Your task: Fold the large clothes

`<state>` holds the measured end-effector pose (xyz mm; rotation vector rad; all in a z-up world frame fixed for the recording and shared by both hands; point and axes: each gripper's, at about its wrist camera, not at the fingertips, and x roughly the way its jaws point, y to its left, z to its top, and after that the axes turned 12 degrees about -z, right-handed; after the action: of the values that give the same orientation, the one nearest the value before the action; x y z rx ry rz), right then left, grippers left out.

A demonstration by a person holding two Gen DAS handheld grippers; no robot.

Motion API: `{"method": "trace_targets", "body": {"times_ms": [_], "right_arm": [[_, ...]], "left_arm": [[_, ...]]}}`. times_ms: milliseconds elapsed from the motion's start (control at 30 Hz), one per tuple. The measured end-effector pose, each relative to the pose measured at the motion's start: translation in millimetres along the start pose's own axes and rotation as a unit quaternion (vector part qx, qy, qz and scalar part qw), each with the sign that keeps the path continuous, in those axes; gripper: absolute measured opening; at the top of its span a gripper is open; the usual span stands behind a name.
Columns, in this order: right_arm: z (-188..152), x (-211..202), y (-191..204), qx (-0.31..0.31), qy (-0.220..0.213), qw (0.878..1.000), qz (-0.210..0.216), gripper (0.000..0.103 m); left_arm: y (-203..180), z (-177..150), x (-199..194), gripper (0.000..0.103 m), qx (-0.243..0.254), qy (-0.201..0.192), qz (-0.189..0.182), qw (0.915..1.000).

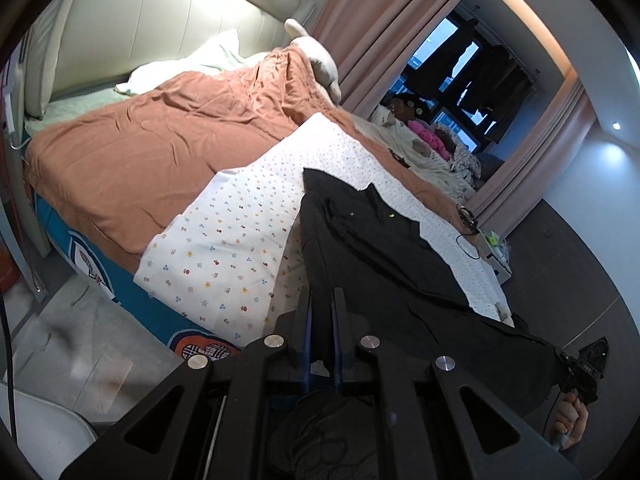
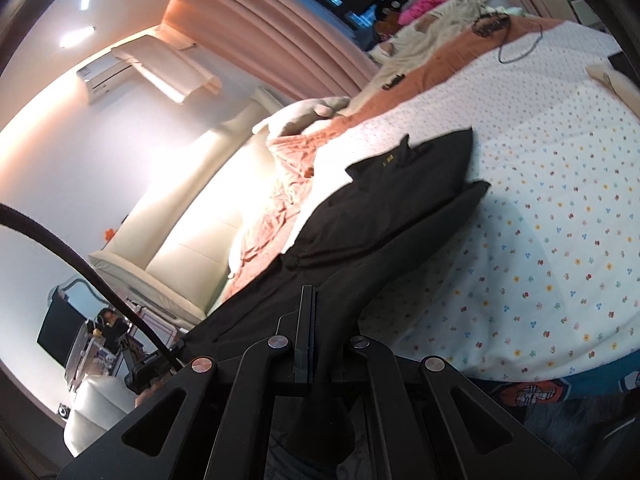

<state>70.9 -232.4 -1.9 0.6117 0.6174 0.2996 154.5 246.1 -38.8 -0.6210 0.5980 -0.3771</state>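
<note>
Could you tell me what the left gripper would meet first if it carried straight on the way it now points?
Probably the black garment it is already shut on, which stretches ahead onto the flowered sheet; depth is hard to judge.

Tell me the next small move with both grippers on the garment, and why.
Probably carry the held hem forward toward the collar. Left gripper and right gripper are both shut on the black garment; its far half lies flat on the sheet.

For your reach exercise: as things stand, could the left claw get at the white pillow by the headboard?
Probably not right now: the left claw is shut on the black garment, and the pillow lies far across the orange blanket.
</note>
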Motion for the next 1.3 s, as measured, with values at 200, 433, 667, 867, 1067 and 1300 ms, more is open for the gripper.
{"method": "trace_targets", "body": {"times_ms": [200,433,667,867,1067,1300], "right_arm": [[4.2,-8.3,-6.2,-0.004,-0.012,1.0,-0.001,0.0],[16.3,2.6,-19.6,-0.002,-0.014,1.0,0.002,0.0],[50.6,26.3,-25.0,0.003,-0.025,1.0,0.003,0.0],[88.5,55.2,-19.3,0.007,-0.045,0.999,0.002,0.0],[123.5,88.4,-17.3,0.01,-0.057,0.998,-0.003,0.0],[151.6,136.2,-20.4,0.035,-0.075,0.996,-0.019,0.0]], "left_arm": [[-23.2,0.9,-26.7,0.01,0.018,-0.019,-0.012,0.9996],[-29.9,13.4,-18.2,0.01,0.023,-0.027,-0.007,0.9993],[-41.1,50.0,4.9,0.01,0.036,-0.033,-0.001,0.9988],[-55.4,94.2,31.7,0.01,0.051,-0.042,0.007,0.9978],[-63.2,132.5,65.6,0.01,0.06,-0.046,0.018,0.997],[-64.9,171.5,117.5,0.01,0.066,-0.041,0.035,0.9963]]}}
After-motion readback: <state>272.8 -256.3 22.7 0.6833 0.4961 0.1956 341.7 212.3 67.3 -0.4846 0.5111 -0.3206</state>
